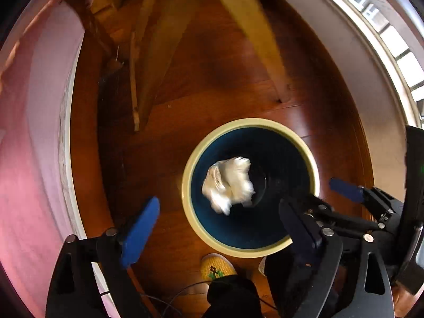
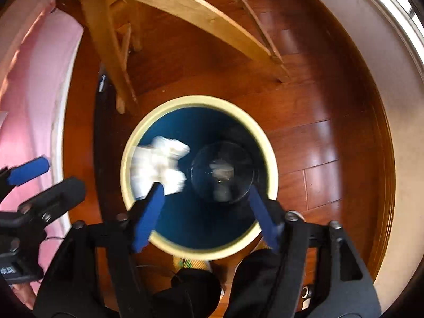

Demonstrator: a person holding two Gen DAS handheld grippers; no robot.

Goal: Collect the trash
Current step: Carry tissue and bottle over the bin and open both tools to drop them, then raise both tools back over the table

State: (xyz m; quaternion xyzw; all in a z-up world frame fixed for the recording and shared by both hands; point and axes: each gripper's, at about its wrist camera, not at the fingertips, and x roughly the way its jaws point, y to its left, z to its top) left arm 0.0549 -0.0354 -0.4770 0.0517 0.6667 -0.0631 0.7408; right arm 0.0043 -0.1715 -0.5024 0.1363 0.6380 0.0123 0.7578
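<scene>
A round bin with a cream rim (image 1: 316, 169) (image 2: 273, 159) and a dark blue inside stands on the wooden floor below both grippers. A white crumpled paper (image 1: 229, 182) (image 2: 159, 163), blurred, hangs loose in the bin's mouth, and no pad presses on it. My left gripper (image 1: 220, 225) is wide open over the bin's near side. My right gripper (image 2: 206, 217) is open over the near rim, with the paper just beyond its left pad. A clear cup-like piece (image 2: 222, 172) with scraps lies at the bin's bottom.
Wooden furniture legs (image 1: 259, 39) (image 2: 111, 61) stand beyond the bin. A pink cover (image 1: 31, 145) (image 2: 29, 106) hangs at the left. A white wall (image 1: 365, 74) curves round the right. A person's yellow slipper (image 1: 217, 266) and black trouser leg (image 2: 201, 291) are just before the bin.
</scene>
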